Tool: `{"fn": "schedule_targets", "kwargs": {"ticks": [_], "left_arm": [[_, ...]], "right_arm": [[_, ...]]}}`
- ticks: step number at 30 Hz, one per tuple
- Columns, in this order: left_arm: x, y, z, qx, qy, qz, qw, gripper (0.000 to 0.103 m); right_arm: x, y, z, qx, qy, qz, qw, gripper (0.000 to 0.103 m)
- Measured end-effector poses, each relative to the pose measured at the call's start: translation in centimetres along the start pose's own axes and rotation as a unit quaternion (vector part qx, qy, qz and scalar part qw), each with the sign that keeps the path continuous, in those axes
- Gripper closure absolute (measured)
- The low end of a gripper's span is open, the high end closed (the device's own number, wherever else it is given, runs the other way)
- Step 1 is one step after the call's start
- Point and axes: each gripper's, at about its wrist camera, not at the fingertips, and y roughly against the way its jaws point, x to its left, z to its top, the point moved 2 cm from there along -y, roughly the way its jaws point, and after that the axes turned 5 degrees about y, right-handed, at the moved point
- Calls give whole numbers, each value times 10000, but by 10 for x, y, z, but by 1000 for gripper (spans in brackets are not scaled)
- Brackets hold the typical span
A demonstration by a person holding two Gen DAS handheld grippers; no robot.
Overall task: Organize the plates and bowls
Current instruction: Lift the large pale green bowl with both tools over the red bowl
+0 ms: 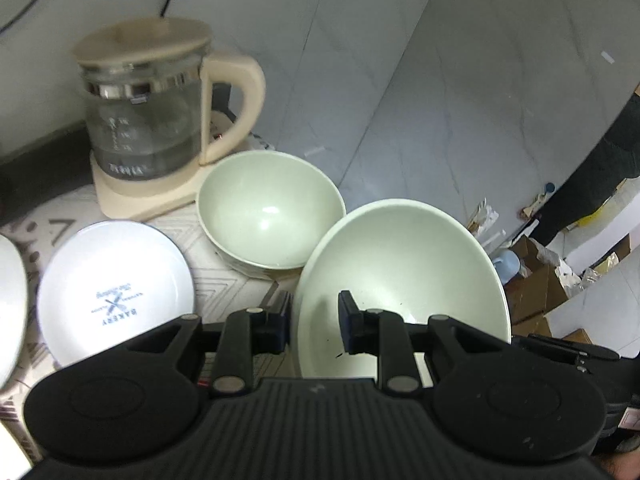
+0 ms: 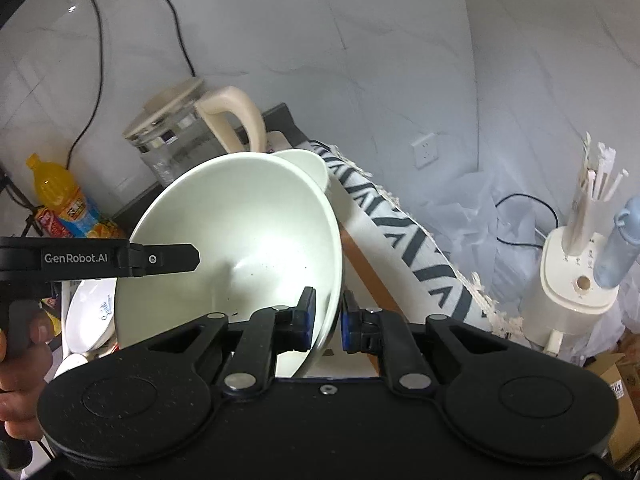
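Observation:
A large pale green bowl point(image 1: 400, 276) is held tilted above the table; it also shows in the right wrist view point(image 2: 240, 240). My left gripper point(image 1: 314, 324) straddles its left rim, jaws apart around the wall. My right gripper point(image 2: 327, 316) is shut on its right rim. A second pale green bowl point(image 1: 272, 208) stands on the table behind it, its rim showing in the right wrist view point(image 2: 308, 162). A white plate with blue print point(image 1: 116, 284) lies to the left; another white plate edge point(image 1: 10, 296) is at the far left.
A glass kettle with a cream handle point(image 1: 160, 112) stands on its base behind the bowls. An orange drink bottle point(image 2: 60, 200) stands by the wall. The patterned tablecloth point(image 2: 400, 232) ends at the table's right edge. Boxes point(image 1: 536, 280) lie on the floor.

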Motion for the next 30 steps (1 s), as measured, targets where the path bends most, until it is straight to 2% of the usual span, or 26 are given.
{"fn": "schedule_targets", "kwargs": {"ticks": [15,30], "left_arm": [[37,51,-16,-519,625,407,9959,80],[84,85,-31,-621,1049,744,9898,79]], "right_arm": [[47,5,7,-160,350,498,9980,90],[103,-8,8,9,857,881,9924,90]]}}
